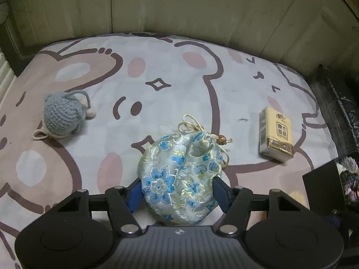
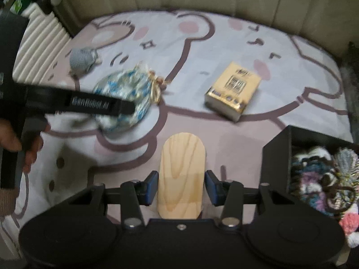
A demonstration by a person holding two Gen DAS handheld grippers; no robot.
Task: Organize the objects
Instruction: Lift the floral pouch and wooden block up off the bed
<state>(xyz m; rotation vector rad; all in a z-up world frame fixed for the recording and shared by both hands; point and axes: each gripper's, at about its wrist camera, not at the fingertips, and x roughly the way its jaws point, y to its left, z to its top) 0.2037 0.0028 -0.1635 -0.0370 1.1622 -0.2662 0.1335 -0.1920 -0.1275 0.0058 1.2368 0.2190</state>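
Note:
A blue-flowered silk drawstring pouch (image 1: 181,174) lies on the cartoon-print bed sheet (image 1: 170,74). My left gripper (image 1: 178,190) has its blue pads on both sides of the pouch and is shut on it. The pouch also shows in the right wrist view (image 2: 125,89), partly hidden by the left gripper's black body (image 2: 89,106). My right gripper (image 2: 179,188) is shut on a light wooden oval block (image 2: 181,174). A yellow tissue pack (image 1: 275,134) lies to the right; it also shows in the right wrist view (image 2: 234,90). A grey-blue crocheted ball (image 1: 61,114) lies at the left.
A black box (image 2: 278,157) at the right holds several yarn items (image 2: 323,179). A padded headboard (image 1: 179,6) rises behind the bed. A white ribbed radiator (image 2: 42,44) stands at the left. A person's hand (image 2: 20,143) holds the left gripper.

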